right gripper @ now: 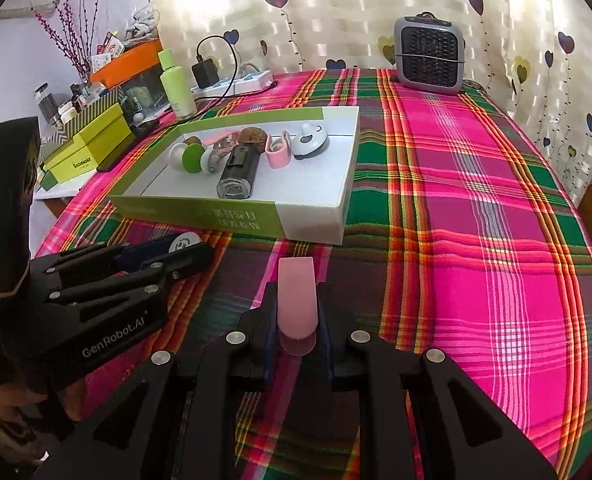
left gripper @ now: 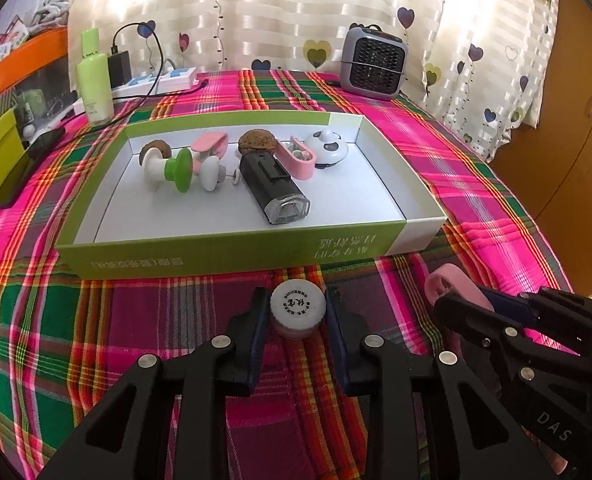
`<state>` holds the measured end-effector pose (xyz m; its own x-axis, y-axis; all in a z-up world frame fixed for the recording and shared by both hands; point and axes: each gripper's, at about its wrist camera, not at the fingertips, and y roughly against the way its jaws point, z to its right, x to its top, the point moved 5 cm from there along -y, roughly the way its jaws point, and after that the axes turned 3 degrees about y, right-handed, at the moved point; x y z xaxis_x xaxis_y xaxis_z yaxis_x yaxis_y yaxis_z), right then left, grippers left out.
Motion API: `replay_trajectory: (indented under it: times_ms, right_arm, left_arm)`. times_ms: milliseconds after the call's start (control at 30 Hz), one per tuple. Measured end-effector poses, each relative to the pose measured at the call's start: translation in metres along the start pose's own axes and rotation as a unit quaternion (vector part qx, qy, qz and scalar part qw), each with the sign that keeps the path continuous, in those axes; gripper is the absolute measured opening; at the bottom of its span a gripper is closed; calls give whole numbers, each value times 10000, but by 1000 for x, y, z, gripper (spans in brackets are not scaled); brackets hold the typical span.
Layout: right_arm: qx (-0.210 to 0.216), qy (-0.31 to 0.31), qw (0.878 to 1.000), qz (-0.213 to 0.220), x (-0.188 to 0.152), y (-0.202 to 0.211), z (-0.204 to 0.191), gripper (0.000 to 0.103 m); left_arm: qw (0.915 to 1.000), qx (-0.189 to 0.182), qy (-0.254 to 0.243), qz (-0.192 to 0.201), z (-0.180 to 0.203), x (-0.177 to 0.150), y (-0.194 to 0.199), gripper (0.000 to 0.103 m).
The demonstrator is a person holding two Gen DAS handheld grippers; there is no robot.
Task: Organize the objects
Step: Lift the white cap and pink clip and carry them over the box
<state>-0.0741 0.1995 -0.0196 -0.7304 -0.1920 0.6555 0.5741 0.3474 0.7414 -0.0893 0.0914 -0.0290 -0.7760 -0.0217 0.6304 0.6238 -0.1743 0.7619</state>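
Left gripper (left gripper: 298,312) clamps a capped jar (left gripper: 298,307); right gripper (right gripper: 297,312) clamps a pink clip (right gripper: 297,300). Both wait before the box (left gripper: 231,254), probably for loading.

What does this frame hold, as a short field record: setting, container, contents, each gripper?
setting: plaid tablecloth
container: green-and-white box, open
contents: black flashlight, pink clips, walnut
left gripper: shut on small white-capped jar
right gripper: shut on pink clip
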Motion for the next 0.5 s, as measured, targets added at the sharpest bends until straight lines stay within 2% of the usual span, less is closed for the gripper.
replay_trajectory:
  times_ms: [500]
  right_arm:
    - [38, 67, 9999, 101, 7, 5, -17, 18]
  left_arm:
    - [9999, -83, -28, 109, -7, -1, 14, 26]
